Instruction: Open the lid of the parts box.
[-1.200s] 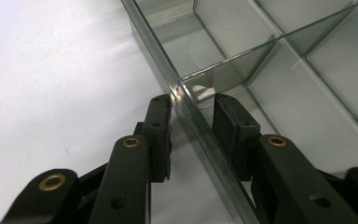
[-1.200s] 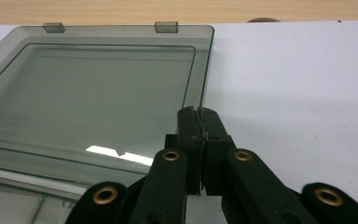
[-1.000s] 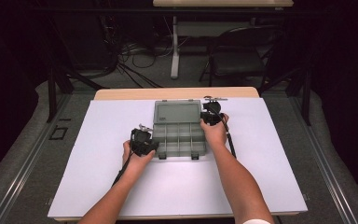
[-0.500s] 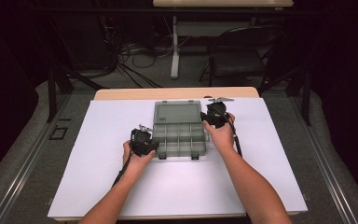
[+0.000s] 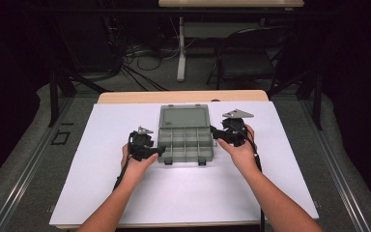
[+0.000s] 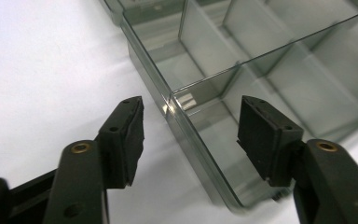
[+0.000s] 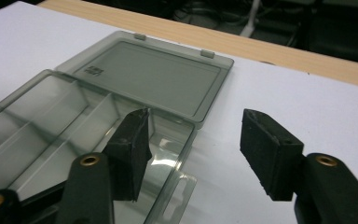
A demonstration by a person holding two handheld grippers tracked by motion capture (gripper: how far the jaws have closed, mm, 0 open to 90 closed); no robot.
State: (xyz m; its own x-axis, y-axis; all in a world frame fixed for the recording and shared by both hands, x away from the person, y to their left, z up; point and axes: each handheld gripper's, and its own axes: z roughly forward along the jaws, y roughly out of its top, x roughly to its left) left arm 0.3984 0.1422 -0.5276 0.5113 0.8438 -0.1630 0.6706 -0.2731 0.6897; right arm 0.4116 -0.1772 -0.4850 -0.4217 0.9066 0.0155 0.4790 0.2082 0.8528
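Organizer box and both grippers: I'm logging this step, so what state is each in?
Organizer box: open, compartments empty.
Lid: folded back flat on the table.
Left gripper: just opened, jaws astride the box wall, not pressing.
Right gripper: just opened, holding nothing.

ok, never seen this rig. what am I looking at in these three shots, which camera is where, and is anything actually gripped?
No robot arm here: a person holds a two-jaw gripper in each hand at a table covered with a white sheet. The high view looks down from above the person's side, with the forearms entering from the bottom. There the left gripper sits at the left edge of a clear grey compartment box, and the right gripper at its right edge. The box lid lies open flat behind the tray.

The other two pictures come from cameras riding on each gripper, looking along its black jaws. In the left gripper view, the jaws straddle the box's side wall without the pads touching it. In the right gripper view, the jaws stand apart above the tray's corner. Both have just been opening; nothing is gripped.
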